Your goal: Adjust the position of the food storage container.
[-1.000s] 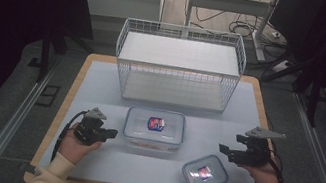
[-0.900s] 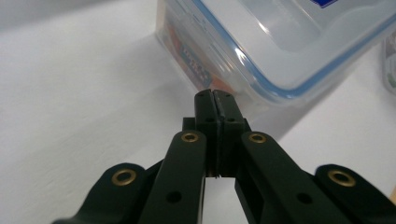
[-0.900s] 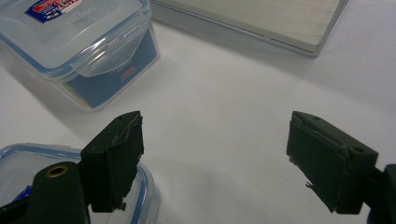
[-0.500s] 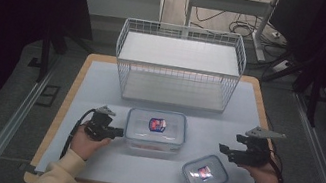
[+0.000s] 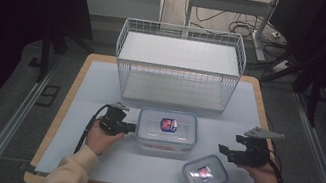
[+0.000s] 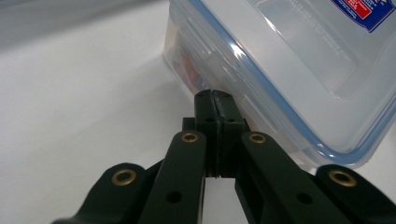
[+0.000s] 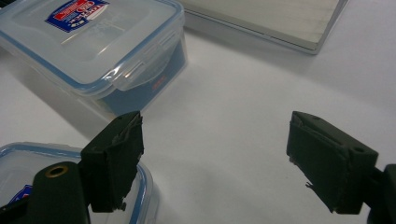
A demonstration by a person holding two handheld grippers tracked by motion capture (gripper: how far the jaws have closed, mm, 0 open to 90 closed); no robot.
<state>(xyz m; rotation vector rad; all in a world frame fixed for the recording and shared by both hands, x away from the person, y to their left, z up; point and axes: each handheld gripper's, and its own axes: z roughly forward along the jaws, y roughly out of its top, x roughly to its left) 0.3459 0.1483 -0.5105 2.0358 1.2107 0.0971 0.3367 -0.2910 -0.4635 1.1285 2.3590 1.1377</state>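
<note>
Left hand-held gripper point(image 6: 215, 100) clenched against large container point(image 5: 167, 130); right hand-held gripper point(image 7: 215, 158) released, hovering.

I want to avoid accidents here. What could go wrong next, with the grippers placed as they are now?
1. The left gripper is shut, its tips against the side of the large container. A push may slide it toward the wire basket instead of gripping it.
2. The right gripper is open just above the small container; lowering carelessly may knock it toward the table's near edge.

The frame edge cut off my big box point(image 6: 299, 70); the labels point(image 5: 169, 124) were too small to read.
</note>
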